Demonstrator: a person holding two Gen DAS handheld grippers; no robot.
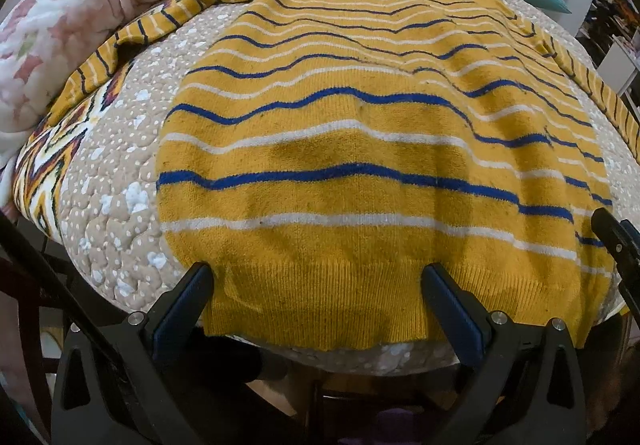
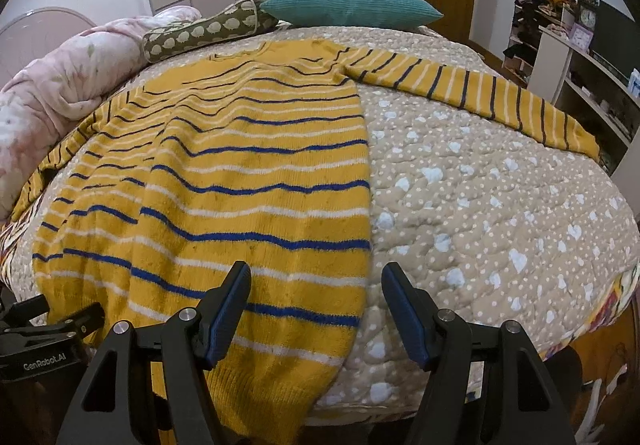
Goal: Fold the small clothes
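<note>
Sweater [image 2: 248,181], mustard yellow with blue and white stripes, lies spread flat on the quilted bedspread [image 2: 480,205], hem at the near edge. One sleeve [image 2: 480,97] extends toward 2 o'clock in the right wrist view. Left gripper [image 1: 318,277]: jaws apart over the ribbed hem, nothing clamped. Right gripper [image 2: 316,277]: jaws apart, straddling the sweater's side edge. Teal cushion [image 2: 352,3] at 12 o'clock.

We see left gripper [image 1: 318,273]: 2 black angular fingers, blue ribbed pads, silver round screws at pivots. Right gripper [image 2: 316,273] looks same. We read white "GenRobot.AI" lettering on left gripper's black body.
</note>
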